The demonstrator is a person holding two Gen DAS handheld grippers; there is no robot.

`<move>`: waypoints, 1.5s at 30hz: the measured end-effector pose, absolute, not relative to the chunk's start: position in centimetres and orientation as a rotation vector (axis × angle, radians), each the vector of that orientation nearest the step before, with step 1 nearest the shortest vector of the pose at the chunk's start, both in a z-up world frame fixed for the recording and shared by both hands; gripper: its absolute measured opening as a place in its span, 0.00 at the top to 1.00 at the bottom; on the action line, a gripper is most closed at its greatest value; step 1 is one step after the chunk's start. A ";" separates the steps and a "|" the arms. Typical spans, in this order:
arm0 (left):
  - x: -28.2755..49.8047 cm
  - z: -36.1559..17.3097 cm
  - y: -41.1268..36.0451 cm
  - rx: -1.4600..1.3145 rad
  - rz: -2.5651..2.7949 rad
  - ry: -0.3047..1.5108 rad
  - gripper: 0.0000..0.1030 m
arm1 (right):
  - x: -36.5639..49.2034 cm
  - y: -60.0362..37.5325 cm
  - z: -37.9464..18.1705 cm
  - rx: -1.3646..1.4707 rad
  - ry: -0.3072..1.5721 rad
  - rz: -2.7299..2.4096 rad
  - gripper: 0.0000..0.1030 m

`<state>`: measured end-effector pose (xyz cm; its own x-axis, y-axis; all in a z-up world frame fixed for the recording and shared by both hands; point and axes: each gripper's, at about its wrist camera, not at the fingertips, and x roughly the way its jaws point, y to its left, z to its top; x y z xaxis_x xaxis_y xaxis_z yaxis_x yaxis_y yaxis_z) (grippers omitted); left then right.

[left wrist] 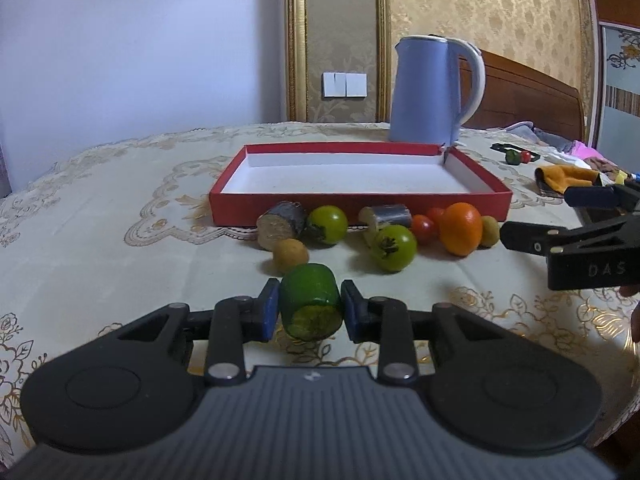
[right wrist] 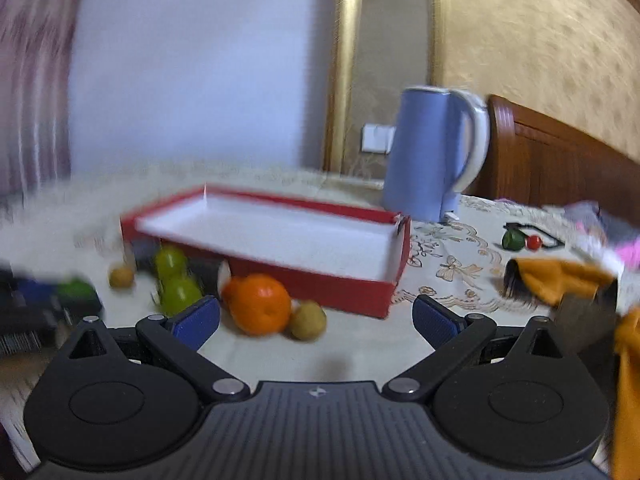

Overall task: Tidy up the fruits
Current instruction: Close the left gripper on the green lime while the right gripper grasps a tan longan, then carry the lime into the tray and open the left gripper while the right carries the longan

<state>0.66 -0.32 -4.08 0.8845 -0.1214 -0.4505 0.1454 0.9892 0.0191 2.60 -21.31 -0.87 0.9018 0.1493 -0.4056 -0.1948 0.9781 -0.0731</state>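
Observation:
My left gripper [left wrist: 310, 306] is shut on a green cut fruit piece [left wrist: 310, 304], its blue pads pressing both sides just above the tablecloth. Behind it lie a tan round fruit [left wrist: 289, 255], two green tomatoes [left wrist: 329, 224] [left wrist: 394, 247], two dark cut chunks [left wrist: 282, 224] [left wrist: 386, 216], small red tomatoes [left wrist: 425, 227], an orange [left wrist: 461, 229] and a small yellow-green fruit [left wrist: 490, 231]. The red box [left wrist: 360, 208] with a white inside stands empty behind them. My right gripper [right wrist: 316, 316] is open, nothing between its pads, with the orange [right wrist: 260, 304] and yellow-green fruit [right wrist: 307, 319] just ahead.
A blue kettle [left wrist: 430, 92] stands behind the box. At the right lie an orange cloth [right wrist: 560, 280] and a small green and red item [right wrist: 520, 240]. The right gripper's fingers [left wrist: 560, 240] reach in from the right in the left wrist view. The table edge curves near.

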 end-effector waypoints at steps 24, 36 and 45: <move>0.2 -3.2 0.1 0.082 -0.120 0.413 0.71 | 8.1 -22.8 -1.3 -0.205 0.596 0.442 0.56; 0.2 -3.2 -0.4 0.096 -0.127 0.415 0.71 | 9.1 -21.8 -1.6 -0.271 0.621 0.475 0.75; 2.2 -0.9 0.0 0.096 -0.155 0.388 0.71 | 7.1 -23.3 -1.0 -0.204 0.570 0.426 0.75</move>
